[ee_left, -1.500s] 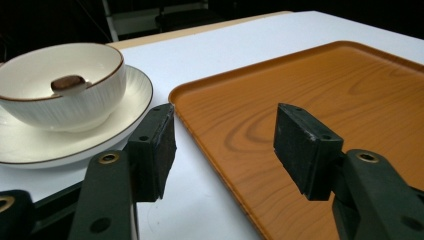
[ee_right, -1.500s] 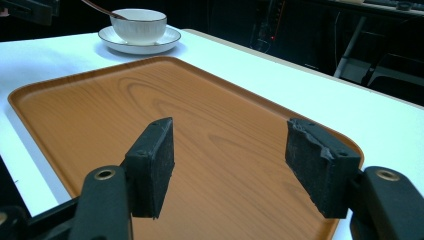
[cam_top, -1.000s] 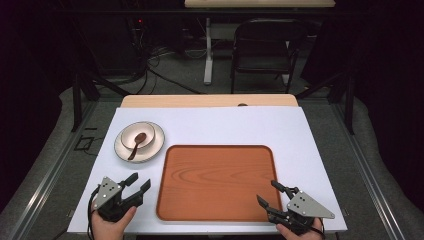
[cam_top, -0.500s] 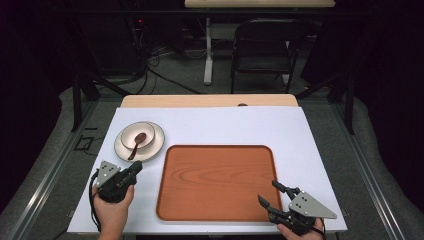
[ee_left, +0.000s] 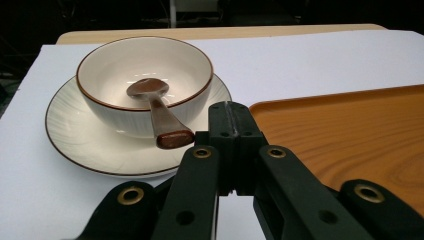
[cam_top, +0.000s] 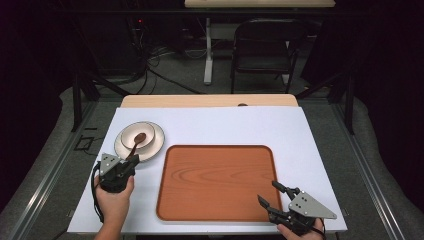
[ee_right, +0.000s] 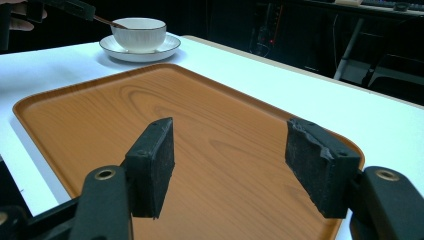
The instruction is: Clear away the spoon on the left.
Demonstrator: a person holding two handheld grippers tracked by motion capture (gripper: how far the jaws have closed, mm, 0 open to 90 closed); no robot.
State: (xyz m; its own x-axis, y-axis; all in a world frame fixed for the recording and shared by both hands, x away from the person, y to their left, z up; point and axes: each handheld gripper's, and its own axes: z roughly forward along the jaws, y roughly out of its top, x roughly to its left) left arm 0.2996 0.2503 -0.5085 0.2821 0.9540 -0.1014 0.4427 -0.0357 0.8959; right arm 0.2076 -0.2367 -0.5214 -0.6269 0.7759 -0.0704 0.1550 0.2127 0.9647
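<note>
One white bowl (cam_top: 138,136) sits on one cream plate (cam_top: 156,141) at about ten o'clock on the white table (cam_top: 225,122), and one brown spoon (cam_top: 137,141) lies in the bowl, its handle slanting over the near rim toward the left tongs (cam_top: 131,161). One wooden tray (cam_top: 216,181) takes up the middle of the table, just beside the plate at its three-to-four o'clock side.

The left tongs hover at the near edge of the plate, at roughly eight o'clock on the table, with the jaws pressed together and nothing between them. In the left gripper view the closed tip of the tongs (ee_left: 230,111) sits just to the right of the spoon (ee_left: 159,112) handle's end; whether it touches the plate (ee_left: 75,140) cannot be told. That view also shows the bowl (ee_left: 112,112) with its brown rim line, the spoon's head resting on the bowl's floor (hard to make out from above), and the tray (ee_left: 350,135) corner at the right.

The right tongs (cam_top: 273,193) are at five o'clock, over the tray's near right corner, jaws spread wide and holding nothing. The right gripper view looks between its two black pads (ee_right: 152,165) across the bare tray (ee_right: 200,130) to the bowl (ee_right: 138,34) and plate (ee_right: 167,47) far off at eleven o'clock, with the left tongs (ee_right: 70,7) beside them.

Beyond the table, one dark chair (cam_top: 262,47) stands at twelve o'clock, well apart.
</note>
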